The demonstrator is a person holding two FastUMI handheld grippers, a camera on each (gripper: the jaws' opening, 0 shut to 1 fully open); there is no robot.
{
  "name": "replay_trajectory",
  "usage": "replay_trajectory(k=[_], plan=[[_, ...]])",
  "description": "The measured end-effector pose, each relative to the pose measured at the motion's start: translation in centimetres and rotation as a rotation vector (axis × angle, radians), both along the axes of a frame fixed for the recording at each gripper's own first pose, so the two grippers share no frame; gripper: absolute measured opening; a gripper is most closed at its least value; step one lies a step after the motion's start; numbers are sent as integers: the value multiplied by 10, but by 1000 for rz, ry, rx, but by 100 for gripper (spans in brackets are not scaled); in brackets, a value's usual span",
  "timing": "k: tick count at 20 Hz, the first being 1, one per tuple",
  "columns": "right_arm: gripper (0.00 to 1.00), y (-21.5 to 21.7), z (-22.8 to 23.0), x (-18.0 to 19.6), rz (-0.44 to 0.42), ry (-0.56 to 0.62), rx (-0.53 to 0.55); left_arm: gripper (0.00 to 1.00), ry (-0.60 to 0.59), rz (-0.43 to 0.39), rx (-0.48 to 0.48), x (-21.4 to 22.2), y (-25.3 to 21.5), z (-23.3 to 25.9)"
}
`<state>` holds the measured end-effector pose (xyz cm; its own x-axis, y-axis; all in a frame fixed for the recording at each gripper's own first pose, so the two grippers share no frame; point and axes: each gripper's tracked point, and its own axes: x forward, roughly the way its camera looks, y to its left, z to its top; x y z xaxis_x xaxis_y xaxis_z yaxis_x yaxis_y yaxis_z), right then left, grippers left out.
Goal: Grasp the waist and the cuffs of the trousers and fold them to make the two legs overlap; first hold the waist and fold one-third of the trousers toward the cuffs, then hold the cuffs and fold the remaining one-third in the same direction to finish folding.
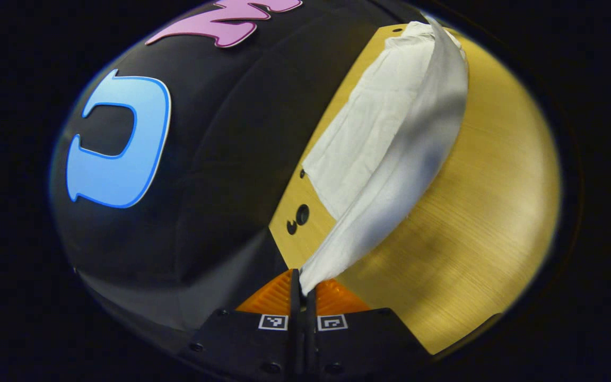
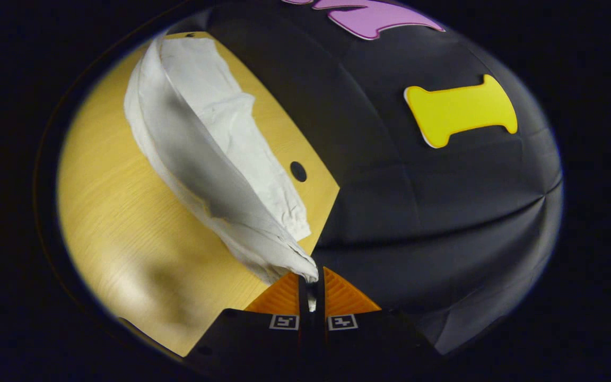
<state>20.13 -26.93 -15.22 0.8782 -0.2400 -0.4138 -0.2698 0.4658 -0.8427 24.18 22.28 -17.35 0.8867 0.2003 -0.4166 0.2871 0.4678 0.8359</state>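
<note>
A wooden table (image 1: 475,223) with a fine, straight grain and a warm yellow tone is seen in both views, and its far edge is met by the black cloth wall (image 1: 220,159) of the booth, which hangs in soft folds. Across the table the white trousers (image 1: 390,143) are spread, made of a thin, lightly creased fabric. In the left gripper view their long axis is seen running from the near gripper away toward the far end of the table, roughly along the far edge; part of the cloth lies flat on the wood while a long fold is lifted above it in a smooth arc. In the right gripper view the trousers (image 2: 215,159) show the same raised, curved fold beside a flat, wrinkled layer. Round dark holes (image 1: 302,214) are cut into the table near its far edge. A corner of the fabric is pinched by the left gripper (image 1: 302,286), its fingers pressed together on the cloth. Another gathered end is clamped in the same way by the right gripper (image 2: 311,284).
</note>
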Motion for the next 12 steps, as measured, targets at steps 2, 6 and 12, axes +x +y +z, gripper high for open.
replay_trajectory(k=[2,6,12], plan=[[5,9,24,28,-28,-52,62,6,-19,15,-20,24,0,11],[5,23,34,83,-57,-84,142,6,-28,68,-56,79,11,12],[5,14,-1,127,-132,-76,248,6,63,56,-119,151,-11,-37]])
